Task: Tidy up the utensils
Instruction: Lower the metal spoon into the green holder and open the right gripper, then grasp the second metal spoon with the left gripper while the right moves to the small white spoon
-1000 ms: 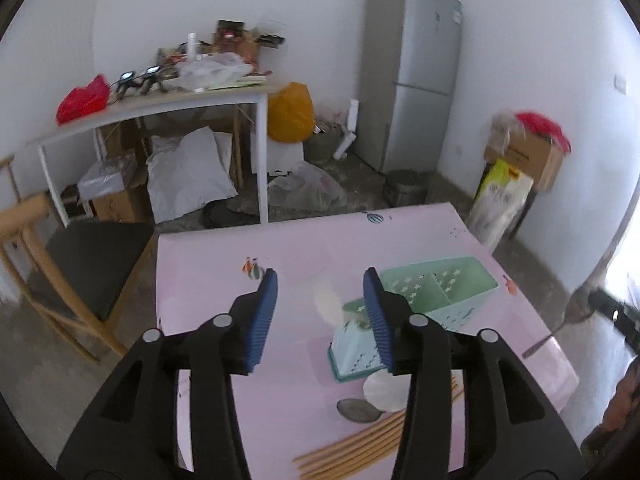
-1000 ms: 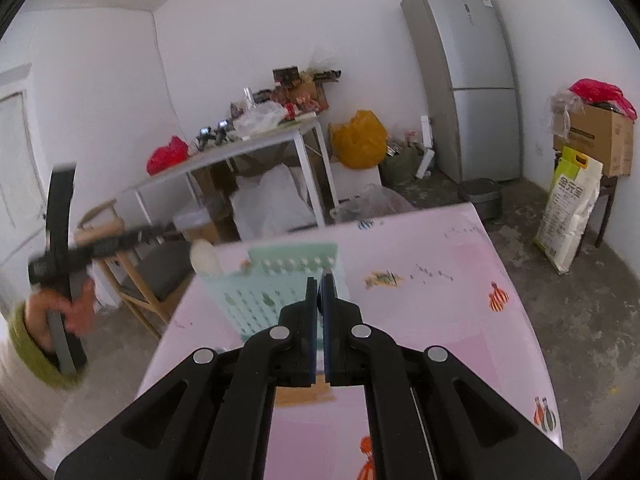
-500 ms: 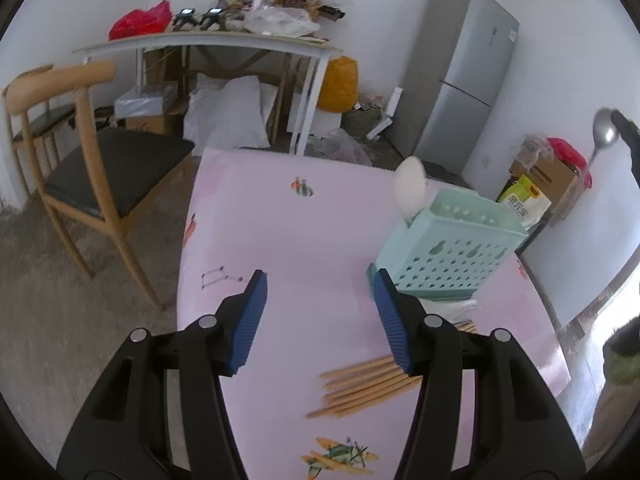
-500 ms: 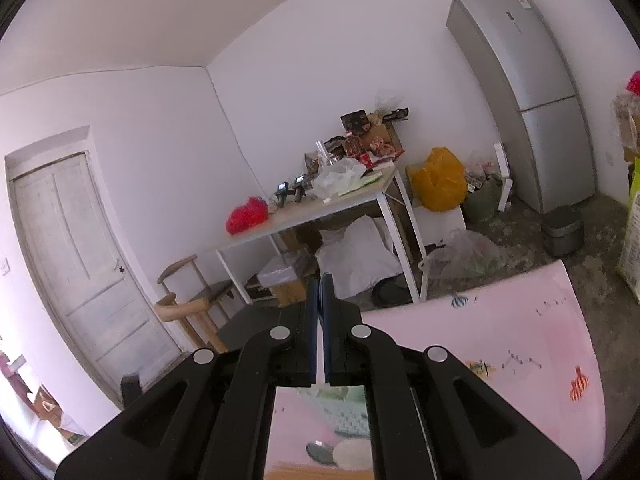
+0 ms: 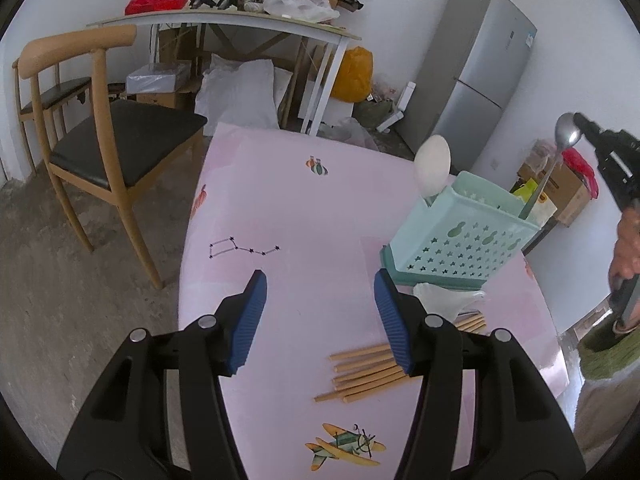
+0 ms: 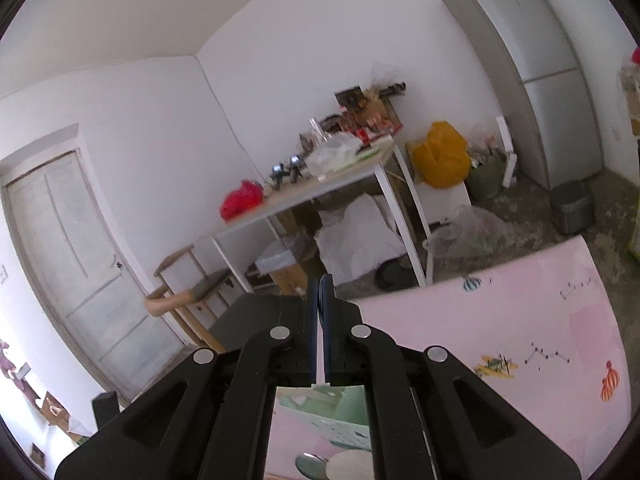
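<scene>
I am holding a metal spoon point(image 5: 550, 168) with my right gripper point(image 6: 320, 300), its pads pinched narrow on the bowl end; its long axis is standing almost upright, bowl at twelve o'clock, handle dipping into the mint utensil caddy point(image 5: 460, 236). A white spoon point(image 5: 432, 166) is already standing in the caddy's other compartment, bowl up. My left gripper point(image 5: 318, 320) is hovering wide and holding nothing above the pink table point(image 5: 280, 208), with the wooden chopsticks point(image 5: 368, 372) lying flat at four o'clock.
</scene>
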Tool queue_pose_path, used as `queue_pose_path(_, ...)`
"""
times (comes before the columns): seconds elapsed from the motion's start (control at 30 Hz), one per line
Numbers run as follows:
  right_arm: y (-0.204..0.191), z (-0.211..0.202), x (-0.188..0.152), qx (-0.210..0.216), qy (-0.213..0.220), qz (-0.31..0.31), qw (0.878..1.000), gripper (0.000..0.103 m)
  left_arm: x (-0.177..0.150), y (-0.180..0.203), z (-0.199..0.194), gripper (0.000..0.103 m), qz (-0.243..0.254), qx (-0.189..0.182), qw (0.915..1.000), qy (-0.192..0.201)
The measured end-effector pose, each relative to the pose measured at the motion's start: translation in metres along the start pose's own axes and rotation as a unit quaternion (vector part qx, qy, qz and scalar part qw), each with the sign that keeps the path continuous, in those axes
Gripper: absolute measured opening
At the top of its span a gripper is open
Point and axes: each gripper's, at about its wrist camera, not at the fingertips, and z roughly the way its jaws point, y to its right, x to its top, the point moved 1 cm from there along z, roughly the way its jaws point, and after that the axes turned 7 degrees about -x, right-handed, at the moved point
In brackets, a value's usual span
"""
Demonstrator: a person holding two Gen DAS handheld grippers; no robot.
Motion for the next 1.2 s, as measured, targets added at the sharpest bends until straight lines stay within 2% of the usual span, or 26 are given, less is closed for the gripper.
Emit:
queue_pose_path(0.2, 0.022, 0.018, -0.031, -0.022, -0.043, 0.004, 0.999, 0.003, -0.005, 0.011, 0.013, 0.053, 0.011, -0.013, 0.9997, -0.017)
queue_pose_path(0.27, 0.026, 0.02, -0.038, -0.042, -0.049, 0.0, 0.998, 0.003, -0.005, 0.016, 0.018, 0.053, 0.016, -0.018, 0.9995, -0.022)
queue_pose_path(0.47, 0.04, 0.005, -0.044, -0.061, -0.046, 0.019, 0.997, 0.006, -0.008, 0.028, 0.028, 0.053, 0.024, -0.03, 0.9987, -0.034)
queue_pose_path(0.57, 0.041, -0.006, -0.049, -0.066, -0.045, 0.022, 0.997, 0.02, -0.01, 0.032, 0.034, 0.053, 0.028, -0.034, 0.9982, -0.041)
queue_pose_path(0.63, 0.041, -0.012, -0.056, -0.07, -0.048, 0.019, 0.996, 0.034, -0.012, 0.035, 0.039, 0.053, 0.029, -0.035, 0.9979, -0.046)
queue_pose_path(0.73, 0.037, -0.02, -0.073, -0.071, -0.057, 0.013, 0.996, 0.046, -0.014, 0.036, 0.044, 0.053, 0.029, -0.035, 0.9976, -0.052)
queue_pose_path(0.8, 0.033, -0.023, -0.089, -0.074, -0.069, 0.006, 0.995, 0.051, -0.016, 0.036, 0.047, 0.053, 0.026, -0.033, 0.9975, -0.056)
queue_pose_path(0.93, 0.013, -0.013, -0.132, -0.089, -0.117, -0.033, 0.989, 0.053, -0.02, 0.034, 0.057, 0.053, 0.018, -0.034, 0.9968, -0.07)
queue_pose_path(1.03, 0.0, 0.003, -0.165, -0.093, -0.158, -0.061, 0.981, 0.053, -0.02, 0.032, 0.067, 0.051, 0.003, -0.049, 0.9954, -0.082)
queue_pose_path(1.13, -0.014, 0.014, -0.183, -0.098, -0.175, -0.088, 0.976, 0.053, -0.018, 0.029, 0.08, 0.048, -0.024, -0.074, 0.9923, -0.096)
queue_pose_path(1.2, -0.025, 0.018, -0.192, -0.111, -0.173, -0.122, 0.971, 0.053, -0.017, 0.026, 0.092, 0.046, -0.053, -0.099, 0.987, -0.115)
